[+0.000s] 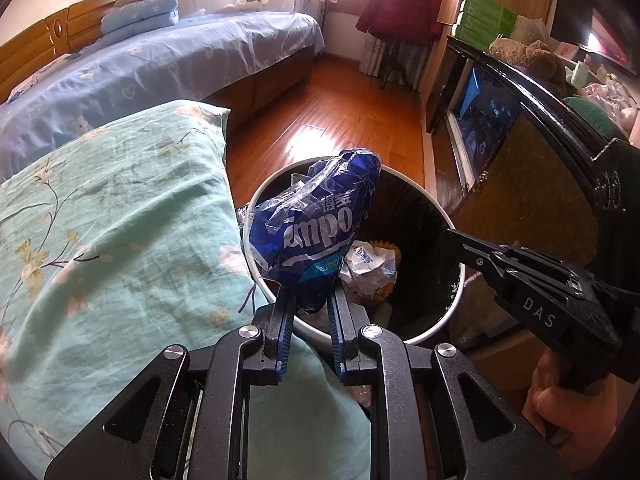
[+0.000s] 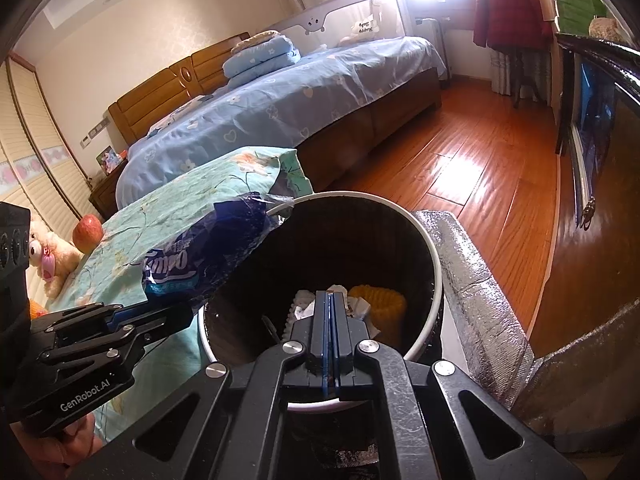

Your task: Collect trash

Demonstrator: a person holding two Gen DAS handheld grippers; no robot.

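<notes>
Crumpled blue tissue wrapper (image 1: 316,232) with white lettering, pinched by the left fingers (image 1: 311,304), hanging beyond them above the bin rim (image 1: 456,224). Right fingers (image 2: 330,300) clenched empty over the bin; apple (image 2: 87,233) only in right view

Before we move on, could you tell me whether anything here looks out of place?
An apple lies on the green floral bedding beside a plush toy, an odd spot for fruit.

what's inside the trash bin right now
Inside the trash bin: crumpled white paper and something yellow. Anything beneath them is covered.
</notes>
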